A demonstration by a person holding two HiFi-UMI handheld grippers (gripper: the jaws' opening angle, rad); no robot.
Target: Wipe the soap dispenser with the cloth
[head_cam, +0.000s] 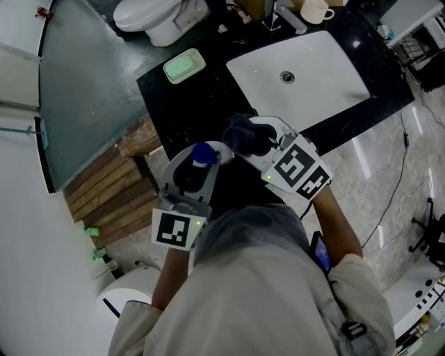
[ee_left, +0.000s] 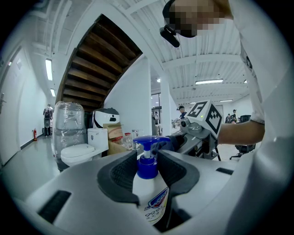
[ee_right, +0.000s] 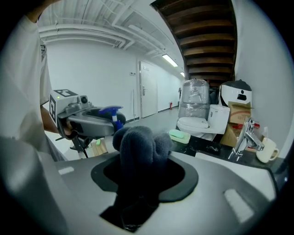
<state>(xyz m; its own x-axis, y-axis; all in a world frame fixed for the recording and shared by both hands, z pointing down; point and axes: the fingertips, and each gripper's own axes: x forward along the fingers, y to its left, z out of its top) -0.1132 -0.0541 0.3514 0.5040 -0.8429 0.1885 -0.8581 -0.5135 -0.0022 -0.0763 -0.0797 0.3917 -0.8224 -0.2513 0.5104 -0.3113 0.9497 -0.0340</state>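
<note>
The left hand-held gripper [ee_left: 148, 172] is clamping a soap dispenser [ee_left: 148, 195]. Its two dark, ribbed, curved pads are pressing on either side of the smooth white plastic bottle just under the glossy blue pump collar. The bottle is standing upright in the grip, showing part of a printed label, with the blue nozzle pointing sideways. The right hand-held gripper [ee_right: 143, 176] is closing on a cloth [ee_right: 140, 147], a dark grey-blue, soft, nubby fabric that is bunching into rounded folds above the jaws.

In the head view both are being held in the air over the front edge of the black, glossy tabletop [head_cam: 188, 104]. The cloth is sitting just beside the pump head, but no view is showing whether they are touching.

A white rectangular sink [head_cam: 327, 62] with rounded corners is lying set into the tabletop towards its right end. A pale green, rounded-rectangle soap dish [head_cam: 184, 66] is sitting near the back left corner. A white ceramic toilet [head_cam: 156, 17] is standing beyond that corner.
</note>
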